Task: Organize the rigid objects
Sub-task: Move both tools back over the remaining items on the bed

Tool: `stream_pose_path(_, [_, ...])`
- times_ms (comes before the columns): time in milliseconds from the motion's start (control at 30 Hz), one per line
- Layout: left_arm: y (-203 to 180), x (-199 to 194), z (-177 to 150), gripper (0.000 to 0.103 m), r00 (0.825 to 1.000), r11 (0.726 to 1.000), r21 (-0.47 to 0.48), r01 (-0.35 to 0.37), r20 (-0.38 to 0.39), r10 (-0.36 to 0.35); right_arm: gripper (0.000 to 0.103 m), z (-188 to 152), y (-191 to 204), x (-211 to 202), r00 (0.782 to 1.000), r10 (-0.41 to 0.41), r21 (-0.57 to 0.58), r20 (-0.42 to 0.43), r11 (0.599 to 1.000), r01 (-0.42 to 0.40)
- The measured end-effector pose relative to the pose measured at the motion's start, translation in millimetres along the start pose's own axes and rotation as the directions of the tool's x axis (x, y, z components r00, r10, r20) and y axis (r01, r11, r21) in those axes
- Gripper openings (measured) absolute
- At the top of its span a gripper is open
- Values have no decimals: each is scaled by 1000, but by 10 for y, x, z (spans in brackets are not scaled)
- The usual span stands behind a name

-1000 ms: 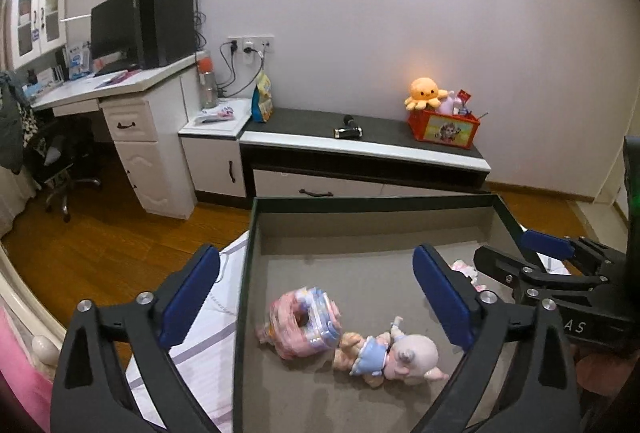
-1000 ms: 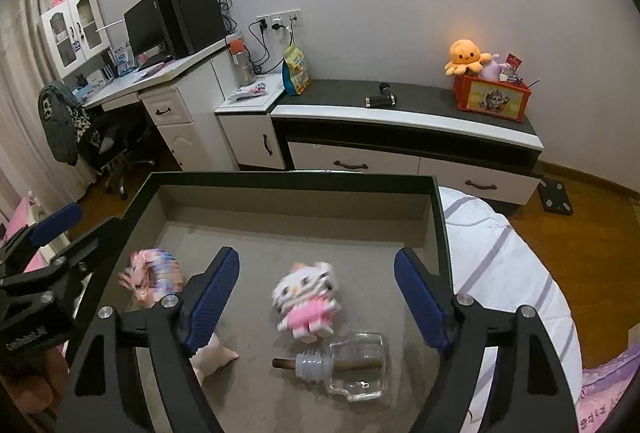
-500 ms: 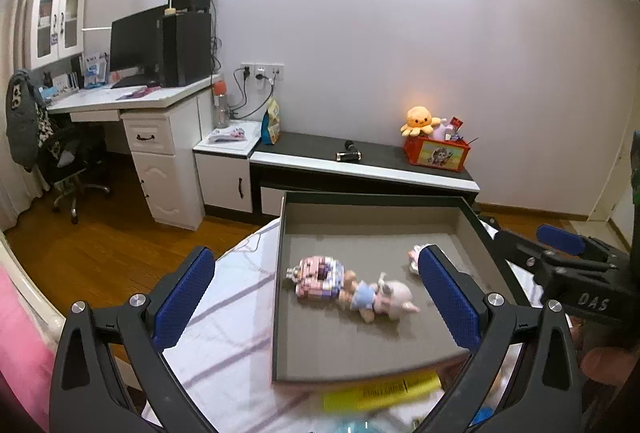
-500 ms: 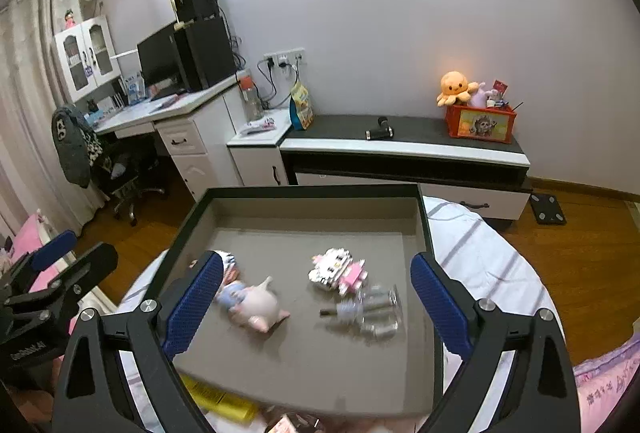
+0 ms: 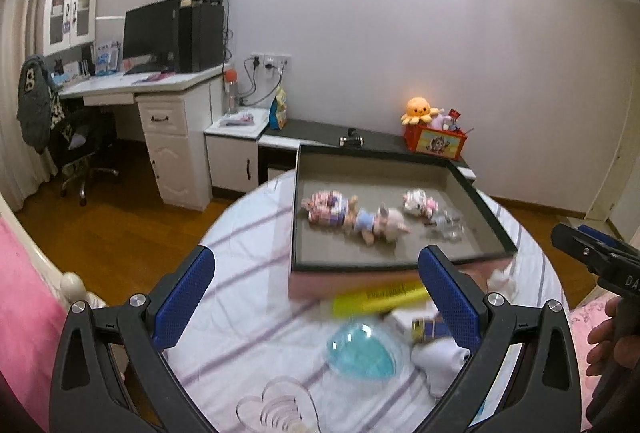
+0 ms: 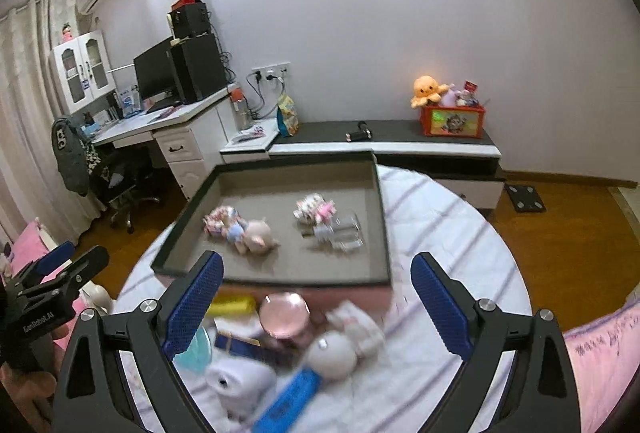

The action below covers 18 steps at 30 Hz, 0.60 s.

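A dark-rimmed tray (image 5: pixel 394 265) (image 6: pixel 382 217) with a grey floor sits on a striped round table. In it lie a pig doll (image 5: pixel 378 223) (image 6: pixel 256 235), a pink block figure (image 5: pixel 326 207), a Hello Kitty figure (image 5: pixel 418 201) (image 6: pixel 314 209) and a clear glass bottle (image 5: pixel 448 225) (image 6: pixel 340 233). Loose items lie in front of the tray: a yellow tube (image 5: pixel 380 299), a teal heart (image 5: pixel 360 353), a pink round jar (image 6: pixel 284 313), a white round toy (image 6: pixel 332 351) and a blue bar (image 6: pixel 288 399). My left gripper (image 5: pixel 316 299) and right gripper (image 6: pixel 316 303) are open and empty, above the loose items.
The striped table (image 5: pixel 248 273) has a wooden floor around it. A low cabinet (image 6: pixel 400 145) with an orange toy box (image 6: pixel 452 119) stands by the far wall. A desk with a monitor (image 5: pixel 160 85) and a chair (image 5: pixel 80 149) stands at the left. Pink bedding (image 6: pixel 600 353) lies at the right.
Both grippers have pulled back and up from over the tray. The tray now looks smaller and farther, and the loose items in front of it have come into view.
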<state>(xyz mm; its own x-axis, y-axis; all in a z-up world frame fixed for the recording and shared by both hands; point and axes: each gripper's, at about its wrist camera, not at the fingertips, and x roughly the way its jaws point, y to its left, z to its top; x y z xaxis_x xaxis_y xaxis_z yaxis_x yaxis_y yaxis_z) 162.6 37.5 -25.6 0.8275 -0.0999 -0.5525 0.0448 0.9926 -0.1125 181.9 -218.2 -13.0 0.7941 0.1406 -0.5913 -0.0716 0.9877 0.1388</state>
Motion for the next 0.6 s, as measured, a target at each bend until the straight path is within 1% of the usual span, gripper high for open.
stream_pose_path(200, [-29,-41,-307,103,999,1000,-8,-3,-54,3,96,-285,-106,11,998,-16,15,-59,1000,17])
stream_pose_path(267, [-46,-50,-358,103,998,1000,-12,-4,-62,3,96,-345,-148,10,997,-19,23,-71,1000,21])
stream_pose_path(400, [-84,-84,-423,103,998,1000,-15,0,-67,-1,96,-403,-175,-1,997,-21,21,-79,1000,23])
stream_pose_path(600, [-124,-91,-432,103,998,1000,-9,-4,-65,4,96,-430,-174,-15,996,-22,14,-83,1000,23])
